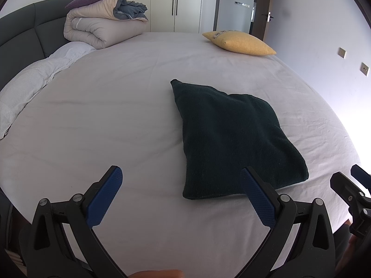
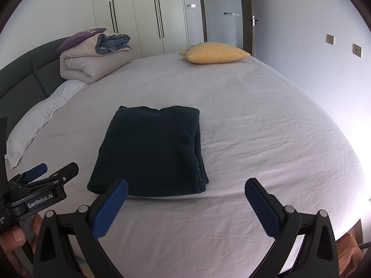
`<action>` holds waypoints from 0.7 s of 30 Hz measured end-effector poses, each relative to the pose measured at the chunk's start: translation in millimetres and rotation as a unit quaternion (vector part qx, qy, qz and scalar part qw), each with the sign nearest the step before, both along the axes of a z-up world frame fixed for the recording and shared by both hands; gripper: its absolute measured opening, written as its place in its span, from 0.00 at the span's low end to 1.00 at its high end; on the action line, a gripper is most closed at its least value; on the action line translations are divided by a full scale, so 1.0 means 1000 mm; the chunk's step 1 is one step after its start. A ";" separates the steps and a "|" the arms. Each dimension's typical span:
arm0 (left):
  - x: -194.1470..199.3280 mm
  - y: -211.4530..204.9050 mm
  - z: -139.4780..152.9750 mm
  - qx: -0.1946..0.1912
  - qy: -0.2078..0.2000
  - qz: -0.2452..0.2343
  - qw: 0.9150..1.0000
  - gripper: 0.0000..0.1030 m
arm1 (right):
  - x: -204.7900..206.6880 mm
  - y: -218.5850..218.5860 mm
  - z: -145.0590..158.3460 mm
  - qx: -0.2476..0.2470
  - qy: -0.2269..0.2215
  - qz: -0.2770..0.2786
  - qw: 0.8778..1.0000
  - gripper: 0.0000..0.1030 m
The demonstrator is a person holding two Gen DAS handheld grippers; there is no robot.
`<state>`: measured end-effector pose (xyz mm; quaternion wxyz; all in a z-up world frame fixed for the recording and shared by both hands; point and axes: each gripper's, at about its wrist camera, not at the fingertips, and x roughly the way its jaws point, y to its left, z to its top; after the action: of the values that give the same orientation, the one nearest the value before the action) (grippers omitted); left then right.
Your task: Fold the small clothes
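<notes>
A dark green folded garment lies flat on the white sheet of the bed, near its front edge. The left tool hovers just short of it with its blue pads wide apart, holding nothing. The right tool also stands wide and empty at the near edge. A yellow pillow sits at the far side, well apart.

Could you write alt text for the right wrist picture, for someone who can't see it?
A folded dark green garment lies on a pale bed sheet, just beyond the open right tongs. The left tongs show at the left edge; a yellow pillow sits far behind.
</notes>
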<state>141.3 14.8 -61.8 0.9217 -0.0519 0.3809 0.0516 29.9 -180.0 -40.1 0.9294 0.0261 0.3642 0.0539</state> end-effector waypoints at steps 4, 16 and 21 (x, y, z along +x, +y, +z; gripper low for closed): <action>0.001 0.000 0.000 0.000 0.000 0.000 1.000 1.00 | 0.000 0.000 0.000 0.000 0.000 0.000 1.000 1.00; 0.000 0.001 0.000 0.000 0.000 0.000 1.000 1.00 | -0.003 0.001 -0.002 0.001 0.002 0.001 1.000 1.00; -0.002 0.002 -0.001 0.001 0.001 0.001 1.000 1.00 | -0.008 0.003 -0.004 0.001 0.003 0.001 1.000 1.00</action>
<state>139.6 16.8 -62.9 0.9212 -0.0516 0.3821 0.0526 22.0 -177.1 -44.4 0.9284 0.0264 0.3666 0.0554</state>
